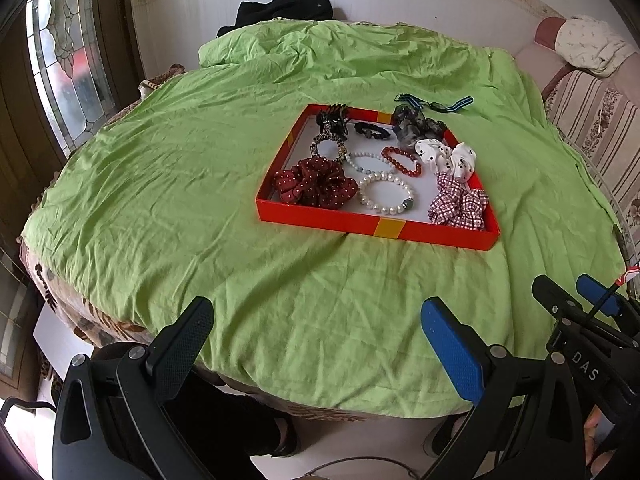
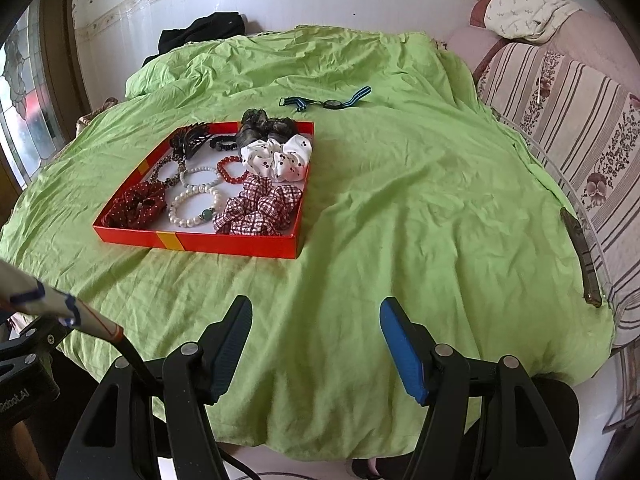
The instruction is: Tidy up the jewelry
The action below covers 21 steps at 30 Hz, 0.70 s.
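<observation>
A red tray (image 1: 372,227) (image 2: 224,245) sits on the green cloth and holds scrunchies and bead bracelets: a white pearl bracelet (image 1: 386,198) (image 2: 195,205), a red bead bracelet (image 1: 401,161) (image 2: 231,168), a dark red dotted scrunchie (image 1: 316,187) and a checked scrunchie (image 2: 258,210). A watch with a blue striped strap (image 1: 436,103) (image 2: 326,101) lies on the cloth behind the tray. My left gripper (image 1: 316,332) is open and empty near the table's front edge. My right gripper (image 2: 316,336) is open and empty, also at the front edge, right of the tray.
The round table is covered by a wrinkled green cloth (image 2: 420,200). A striped sofa (image 2: 568,92) with a folded cloth stands at the right. A dark long object (image 2: 582,256) lies at the table's right edge. Black clothing (image 1: 280,10) lies behind the table.
</observation>
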{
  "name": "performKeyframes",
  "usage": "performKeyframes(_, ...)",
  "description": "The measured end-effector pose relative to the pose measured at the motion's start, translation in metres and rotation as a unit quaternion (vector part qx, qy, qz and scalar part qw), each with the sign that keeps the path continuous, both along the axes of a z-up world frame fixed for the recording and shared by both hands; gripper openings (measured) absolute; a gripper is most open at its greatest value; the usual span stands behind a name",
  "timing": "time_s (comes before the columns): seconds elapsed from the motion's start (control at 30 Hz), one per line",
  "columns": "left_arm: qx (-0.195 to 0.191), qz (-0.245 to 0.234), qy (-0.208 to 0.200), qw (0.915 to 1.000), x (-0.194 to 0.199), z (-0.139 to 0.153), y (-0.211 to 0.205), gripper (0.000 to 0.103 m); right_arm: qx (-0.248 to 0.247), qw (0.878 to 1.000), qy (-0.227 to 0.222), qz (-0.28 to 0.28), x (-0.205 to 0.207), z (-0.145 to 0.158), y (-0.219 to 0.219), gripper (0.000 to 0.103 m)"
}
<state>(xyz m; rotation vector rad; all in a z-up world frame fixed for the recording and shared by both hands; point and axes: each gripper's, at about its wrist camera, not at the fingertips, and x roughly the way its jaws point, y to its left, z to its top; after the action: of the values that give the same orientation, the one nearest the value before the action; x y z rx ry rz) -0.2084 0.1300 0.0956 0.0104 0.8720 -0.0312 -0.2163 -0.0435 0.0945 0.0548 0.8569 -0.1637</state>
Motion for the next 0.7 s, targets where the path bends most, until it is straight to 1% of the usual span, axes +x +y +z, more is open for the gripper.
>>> performKeyframes(0.17,-0.004,-0.003,0.010,0.9999,0.0001,-0.0037,-0.0011,0.103,0.002,1.000,0.002,-0.001,-0.0007,0.0011,-0.0003,0.071)
performKeyframes(0.37,-0.004,-0.003,0.012,0.9999,-0.0013,-0.0037,-0.0018,0.103,0.000,1.000,-0.001,-0.001,-0.0033,0.0001,-0.0023,0.072)
performKeyframes(0.53,-0.002,-0.003,0.016,0.9999,-0.0019,-0.0067,-0.0021,0.103,-0.002,1.000,0.003,0.007,-0.0031,-0.0033,0.0004,0.072)
performKeyframes(0.7,-0.001,-0.001,0.016,0.9999,-0.0011,-0.0076,-0.0013,0.103,-0.014,1.000,-0.003,0.019,-0.0036,-0.0024,0.0063,0.072)
